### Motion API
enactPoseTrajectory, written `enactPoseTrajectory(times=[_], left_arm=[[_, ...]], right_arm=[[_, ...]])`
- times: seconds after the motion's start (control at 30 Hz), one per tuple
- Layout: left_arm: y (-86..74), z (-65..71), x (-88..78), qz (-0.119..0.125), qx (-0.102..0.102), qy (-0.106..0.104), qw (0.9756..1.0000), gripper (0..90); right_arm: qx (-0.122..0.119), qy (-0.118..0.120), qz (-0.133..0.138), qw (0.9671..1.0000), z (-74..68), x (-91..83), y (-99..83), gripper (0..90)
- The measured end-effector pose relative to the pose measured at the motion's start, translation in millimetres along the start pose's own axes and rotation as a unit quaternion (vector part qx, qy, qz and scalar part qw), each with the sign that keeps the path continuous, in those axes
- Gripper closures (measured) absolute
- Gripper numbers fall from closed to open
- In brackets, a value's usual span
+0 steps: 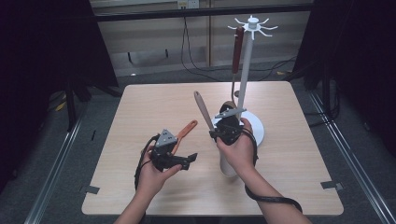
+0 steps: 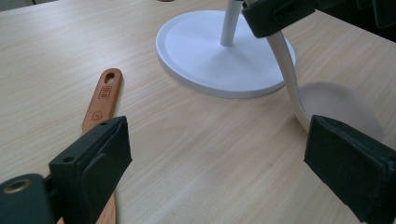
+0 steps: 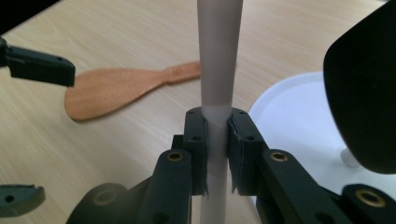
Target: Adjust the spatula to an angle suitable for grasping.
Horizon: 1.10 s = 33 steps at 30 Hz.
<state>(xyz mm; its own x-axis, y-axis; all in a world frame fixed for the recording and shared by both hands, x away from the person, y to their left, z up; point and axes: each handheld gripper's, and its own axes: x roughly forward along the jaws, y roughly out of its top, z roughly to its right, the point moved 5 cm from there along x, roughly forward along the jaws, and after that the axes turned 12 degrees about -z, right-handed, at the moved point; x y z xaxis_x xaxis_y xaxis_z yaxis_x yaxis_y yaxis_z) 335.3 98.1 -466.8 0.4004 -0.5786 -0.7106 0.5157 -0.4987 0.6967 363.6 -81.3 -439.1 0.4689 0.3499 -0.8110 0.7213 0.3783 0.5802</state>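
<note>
Ladle (image 3: 218, 56), pale matte plastic with a slender handle: your right gripper (image 3: 217, 154) clamps it beside the white round-based utensil stand (image 2: 205, 56). Wooden spatula (image 2: 103, 95), flat, lies on the table (image 1: 154, 100); your left gripper (image 2: 219, 163) gapes wide, holding nothing.

Left claw (image 1: 186, 161) agape, right claw (image 3: 217, 140) clamped
</note>
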Motion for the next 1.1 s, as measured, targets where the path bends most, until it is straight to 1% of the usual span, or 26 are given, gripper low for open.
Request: enactPoseTrajectory(times=[0.07,0.23,0.33,0.5,0.57,0.63,0.7,0.73,0.83,0.87,0.9,0.97,1.1], left_arm=[[0.4,-0.1,-0.4,0.001,0.000,0.001,1.0000,6.9],[0.7,0.3,-0.1,0.003,-0.001,0.001,1.0000,6.9],[0.8,0.8,0.1,0.002,0.000,0.000,1.0000,7.0],[0.3,1.4,0.6,-0.001,-0.002,0.001,1.0000,6.9],[0.2,0.7,1.0,-0.001,0.004,0.001,1.0000,7.0],[0.0,0.7,1.2,-0.002,0.003,0.001,1.0000,6.9],[-0.1,0.7,1.3,-0.002,0.003,0.001,1.0000,7.0],[-0.1,0.8,1.3,-0.002,0.003,0.001,1.0000,7.0],[-0.2,0.9,1.5,-0.002,0.002,0.000,1.0000,6.9],[-0.2,0.9,1.5,-0.002,0.002,0.000,1.0000,7.0],[-0.1,0.7,1.4,-0.001,0.003,0.001,1.0000,6.9],[-0.1,0.8,1.5,-0.001,0.002,0.000,1.0000,6.9],[-0.6,1.2,2.0,-0.002,0.001,-0.001,1.0000,6.9]], right_arm=[[0.005,0.001,0.019,0.9998,-1.0,-4.3,0.4,79.6],[0.006,-0.011,0.060,0.9981,-2.6,-12.5,0.2,79.6],[0.011,-0.014,0.086,0.9961,-2.3,-17.0,0.2,79.6],[0.014,-0.012,0.114,0.9933,-2.1,-23.5,0.4,79.6],[0.014,-0.015,0.126,0.9917,-2.2,-26.7,0.4,79.6],[0.015,-0.018,0.136,0.9905,-2.3,-29.2,-0.1,79.6],[0.014,-0.022,0.149,0.9885,-1.8,-31.4,0.2,79.6],[0.018,-0.023,0.153,0.9879,-1.9,-32.7,-0.1,79.6],[0.023,-0.019,0.164,0.9860,-1.2,-35.1,-0.2,79.6],[0.021,-0.018,0.166,0.9857,-0.9,-36.3,-0.7,79.6],[0.023,-0.019,0.173,0.9845,-1.1,-37.4,-0.7,79.5],[0.018,-0.018,0.186,0.9823,-0.9,-39.9,-1.1,79.5],[0.024,-0.022,0.208,0.9775,-0.2,-43.9,-2.5,79.5]])
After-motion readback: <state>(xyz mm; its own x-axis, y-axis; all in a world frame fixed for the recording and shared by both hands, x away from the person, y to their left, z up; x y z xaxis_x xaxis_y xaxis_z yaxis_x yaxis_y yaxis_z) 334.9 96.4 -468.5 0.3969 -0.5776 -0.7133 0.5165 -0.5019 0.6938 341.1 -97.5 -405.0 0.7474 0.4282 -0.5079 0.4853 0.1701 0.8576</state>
